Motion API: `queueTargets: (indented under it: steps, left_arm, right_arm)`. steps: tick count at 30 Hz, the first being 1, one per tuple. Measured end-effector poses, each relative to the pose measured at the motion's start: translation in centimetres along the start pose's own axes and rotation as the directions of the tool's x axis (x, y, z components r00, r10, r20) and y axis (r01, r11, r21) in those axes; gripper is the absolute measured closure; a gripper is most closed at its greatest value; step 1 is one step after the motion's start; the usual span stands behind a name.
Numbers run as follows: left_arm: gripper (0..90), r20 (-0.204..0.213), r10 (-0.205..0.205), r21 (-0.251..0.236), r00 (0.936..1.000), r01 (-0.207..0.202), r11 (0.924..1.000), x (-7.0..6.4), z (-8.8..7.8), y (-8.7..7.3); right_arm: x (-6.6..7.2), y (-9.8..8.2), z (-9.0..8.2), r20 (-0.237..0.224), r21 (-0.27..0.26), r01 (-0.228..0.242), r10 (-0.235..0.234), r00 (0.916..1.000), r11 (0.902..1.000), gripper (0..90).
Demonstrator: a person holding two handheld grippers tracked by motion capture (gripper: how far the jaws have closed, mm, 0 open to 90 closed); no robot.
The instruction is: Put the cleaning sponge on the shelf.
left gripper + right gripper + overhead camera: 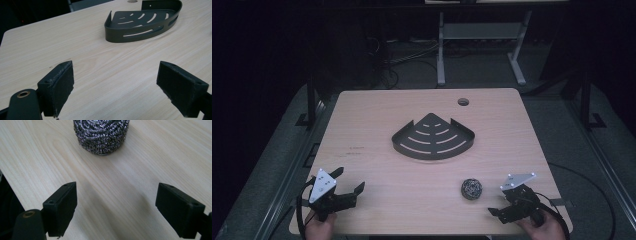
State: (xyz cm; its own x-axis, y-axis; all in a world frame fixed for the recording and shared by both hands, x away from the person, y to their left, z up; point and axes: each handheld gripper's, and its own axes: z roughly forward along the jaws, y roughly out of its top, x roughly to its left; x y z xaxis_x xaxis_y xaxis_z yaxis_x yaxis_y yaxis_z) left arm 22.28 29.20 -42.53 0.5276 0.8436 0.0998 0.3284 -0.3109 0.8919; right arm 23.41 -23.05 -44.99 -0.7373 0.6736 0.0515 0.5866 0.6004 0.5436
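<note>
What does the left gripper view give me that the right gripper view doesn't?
The left gripper view alone has the dark slotted corner shelf lying on the table, with the cable hole behind it. The right gripper view alone has the steel wool scourer just ahead of the right tool. Both share the light wooden tabletop and wide-open jaws; the left tool holds nothing.

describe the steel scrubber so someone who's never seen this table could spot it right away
Start at the wooden table and its black slotted corner shelf in the middle. Nearer the person, just ahead of the open right gripper, sits the steel scrubber: the only small, round, shiny wire ball there.
</note>
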Motion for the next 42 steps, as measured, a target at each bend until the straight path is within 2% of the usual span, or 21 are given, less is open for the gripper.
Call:
queueTargets:
  steps: [16, 26, 42]
  left_arm:
    - [13.7, -0.002, 0.003, -0.001, 1.0000, -0.003, 1.0000, -0.1, 0.0, 0.0]
    - [13.7, -0.004, 0.000, -0.004, 1.0000, 0.000, 1.0000, 0.1, -0.1, 0.0]
    - [13.8, -0.004, -0.002, -0.005, 1.0000, 0.002, 1.0000, 0.1, -0.1, 0.0]
  right_arm:
    - [1.1, 2.0, 0.8, -0.023, 0.026, 0.068, -0.067, 0.9975, 0.9973, 17.0]
    - [1.1, 3.3, 0.6, -0.022, 0.042, 0.107, -0.106, 0.9941, 0.9934, 17.1]
    - [1.5, 6.0, 2.1, -0.043, 0.078, 0.155, -0.152, 0.9875, 0.9849, 17.3]
